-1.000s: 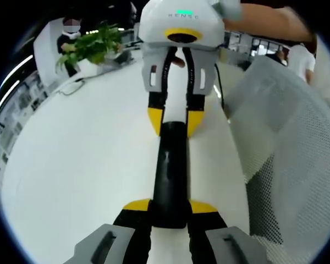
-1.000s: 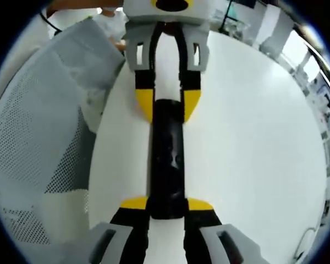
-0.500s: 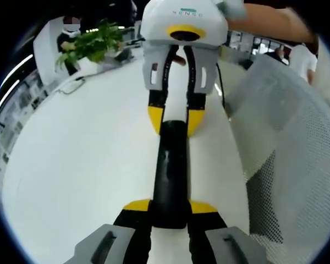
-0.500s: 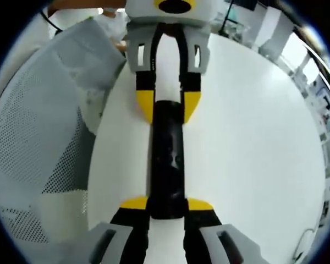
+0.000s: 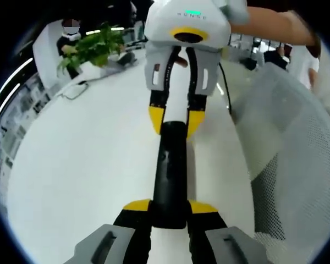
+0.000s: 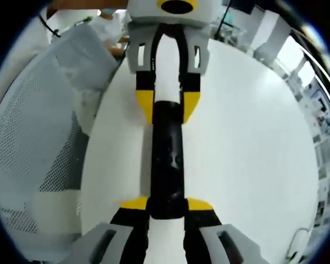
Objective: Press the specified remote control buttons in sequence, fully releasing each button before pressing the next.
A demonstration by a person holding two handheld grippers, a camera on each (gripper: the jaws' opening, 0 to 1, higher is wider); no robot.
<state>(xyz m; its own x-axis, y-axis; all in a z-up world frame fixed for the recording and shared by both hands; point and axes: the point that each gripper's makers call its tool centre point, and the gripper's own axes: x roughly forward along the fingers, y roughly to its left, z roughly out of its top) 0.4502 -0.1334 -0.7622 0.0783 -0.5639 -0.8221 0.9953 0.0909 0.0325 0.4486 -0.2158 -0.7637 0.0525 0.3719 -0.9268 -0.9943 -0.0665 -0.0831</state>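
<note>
Remote control (image 5: 169, 176), long and black, is held level above the white table (image 5: 82, 159), gripped at both ends by the 2 grippers, which face each other along its length. In the left gripper view, the left gripper (image 5: 169, 208) rises from the bottom edge with its yellow-tipped fingers (image 5: 136, 206) pressed against the near end of the remote, 1 on each side; the jaws are closed on it with no gap showing. At the far end, the right gripper (image 5: 176, 118) comes in from the top, its white body tilted toward the camera, and its yellow fingertips clamp the other end of the remote. A bare forearm (image 5: 269, 25) reaches in from the upper right behind that gripper.

In the right gripper view the arrangement mirrors: the right gripper (image 6: 167, 204) grips the near end of the remote control (image 6: 168, 157) between closed jaws, and the left gripper (image 6: 168, 104) clamps the far end from the top of the picture. Faint raised buttons show on the remote's upper face, too dim to tell apart.

A white mesh chair back (image 5: 297, 165) stands just beside the table edge; it appears at the left in the right gripper view (image 6: 38, 154). On the far side of the table a green potted plant (image 5: 91, 47) sits near a thin cable (image 5: 71, 91) lying on the surface. A person (image 5: 71, 33) stands behind the plant.
</note>
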